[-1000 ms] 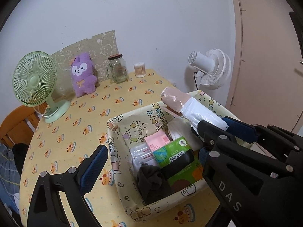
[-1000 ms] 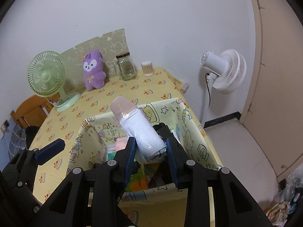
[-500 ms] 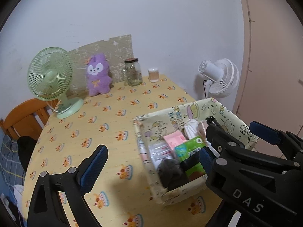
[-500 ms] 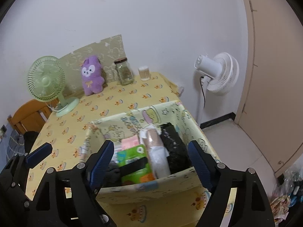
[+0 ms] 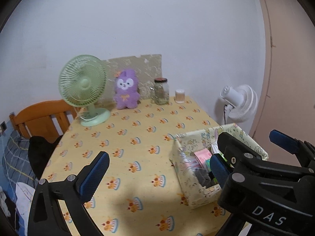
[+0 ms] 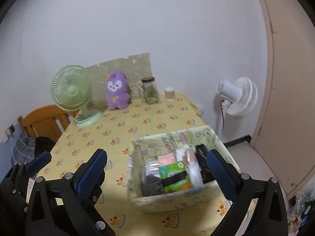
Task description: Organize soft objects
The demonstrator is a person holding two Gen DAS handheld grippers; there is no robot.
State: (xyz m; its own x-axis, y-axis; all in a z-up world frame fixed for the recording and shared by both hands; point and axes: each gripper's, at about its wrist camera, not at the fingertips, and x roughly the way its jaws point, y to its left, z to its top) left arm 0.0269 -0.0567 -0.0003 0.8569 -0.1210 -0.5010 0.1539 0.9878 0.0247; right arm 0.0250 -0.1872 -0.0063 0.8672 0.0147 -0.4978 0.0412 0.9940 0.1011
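A cream cartoon-print fabric bin (image 6: 163, 201) stands on the table's near right and also shows in the left wrist view (image 5: 181, 157). It holds a white-and-tan roll (image 6: 192, 164), a green packet (image 6: 174, 174), a pink pack (image 6: 166, 159), a grey cloth (image 6: 151, 184) and a black bundle (image 6: 202, 161). My right gripper (image 6: 156, 172) is open and empty, above and in front of the bin. My left gripper (image 5: 156, 172) is open and empty, left of the bin. A purple plush toy (image 5: 126, 89) sits at the table's back.
A green desk fan (image 5: 84, 86), a glass jar (image 5: 161, 91) and a small tan container (image 5: 179, 96) stand along the back wall. A white floor fan (image 5: 239, 102) stands right of the table. A wooden chair (image 5: 41, 118) with dark cloth is at the left.
My right gripper opened and let the white-and-tan roll go into the bin. Both grippers have pulled back and up from the bin.
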